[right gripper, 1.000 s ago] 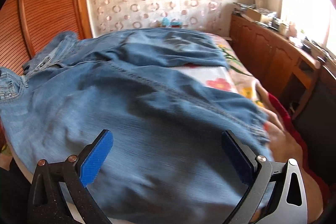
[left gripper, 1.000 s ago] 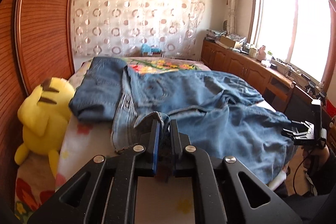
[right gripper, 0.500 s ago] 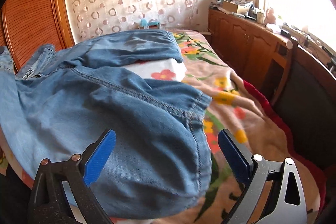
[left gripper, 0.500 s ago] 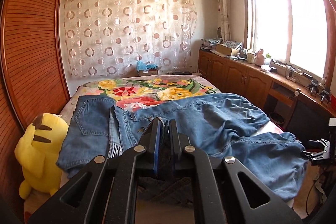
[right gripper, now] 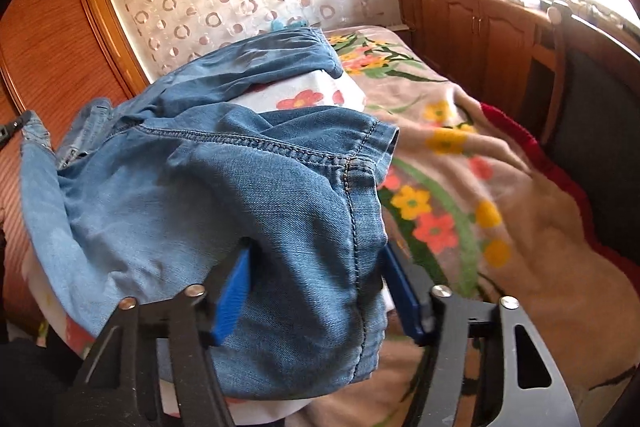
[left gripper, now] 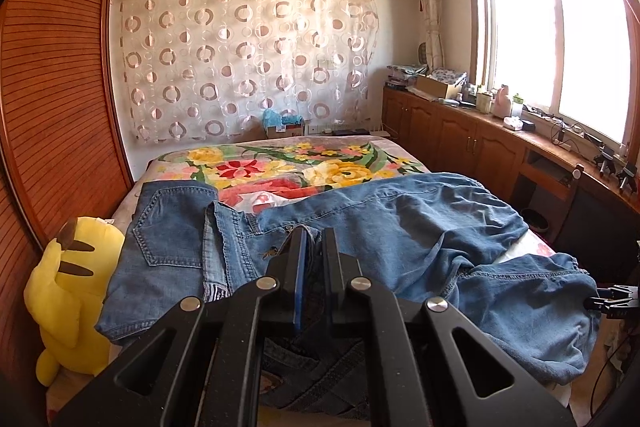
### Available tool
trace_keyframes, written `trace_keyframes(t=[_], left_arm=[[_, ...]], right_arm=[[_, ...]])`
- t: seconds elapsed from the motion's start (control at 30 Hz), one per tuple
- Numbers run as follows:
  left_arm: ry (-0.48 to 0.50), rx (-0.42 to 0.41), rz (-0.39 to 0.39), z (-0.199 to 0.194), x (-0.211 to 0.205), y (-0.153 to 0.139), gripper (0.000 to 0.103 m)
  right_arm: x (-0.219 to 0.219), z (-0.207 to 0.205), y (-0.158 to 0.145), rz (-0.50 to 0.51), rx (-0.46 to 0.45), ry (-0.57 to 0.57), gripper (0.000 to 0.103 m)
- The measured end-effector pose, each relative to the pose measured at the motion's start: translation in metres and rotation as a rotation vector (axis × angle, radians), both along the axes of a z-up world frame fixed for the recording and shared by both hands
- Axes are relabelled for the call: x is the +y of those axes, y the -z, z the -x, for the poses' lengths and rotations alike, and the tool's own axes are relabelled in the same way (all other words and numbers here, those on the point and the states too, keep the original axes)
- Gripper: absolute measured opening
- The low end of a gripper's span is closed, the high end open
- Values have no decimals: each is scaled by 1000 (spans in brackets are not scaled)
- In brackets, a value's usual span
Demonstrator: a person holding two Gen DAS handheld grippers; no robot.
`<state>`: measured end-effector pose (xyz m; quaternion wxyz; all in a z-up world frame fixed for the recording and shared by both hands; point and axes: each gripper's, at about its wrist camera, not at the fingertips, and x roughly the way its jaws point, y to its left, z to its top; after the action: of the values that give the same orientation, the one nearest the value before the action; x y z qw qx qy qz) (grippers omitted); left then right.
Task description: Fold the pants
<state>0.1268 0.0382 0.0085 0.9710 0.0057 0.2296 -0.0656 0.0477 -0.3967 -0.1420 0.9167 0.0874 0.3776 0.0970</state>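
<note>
The pants (left gripper: pixel 400 227) lie spread and wrinkled across the bed (left gripper: pixel 280 163), not yet folded (only being arranged, I think). The left gripper (left gripper: pixel 314 247) is clamped on the waist; the right gripper (right gripper: pixel 316 271) stands apart around a leg end

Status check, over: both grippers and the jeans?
Left gripper shut on jeans near the waistband. Right gripper open, straddling a leg hem. Yellow plush beside the jeans, not obstructing.
</note>
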Motion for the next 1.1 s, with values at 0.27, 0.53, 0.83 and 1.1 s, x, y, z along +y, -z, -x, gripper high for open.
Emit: trace_keyframes(t=[0.27,0.53,0.83,1.1], left_arm=[[-6,-5,34,-18,9,-1,7],[-21,-18,53,-33,27,-9,1],[6,87,56,-39,38,13,16],[74,132,78,-47,32,22,55]], right_arm=[[-4,3,-13,52,-10,-4,19],[11,-3,-61,110,-140,-25,13],[53,-61,-90,210,-211,-91,12],[88,-112,-53,259,-127,-137,12]])
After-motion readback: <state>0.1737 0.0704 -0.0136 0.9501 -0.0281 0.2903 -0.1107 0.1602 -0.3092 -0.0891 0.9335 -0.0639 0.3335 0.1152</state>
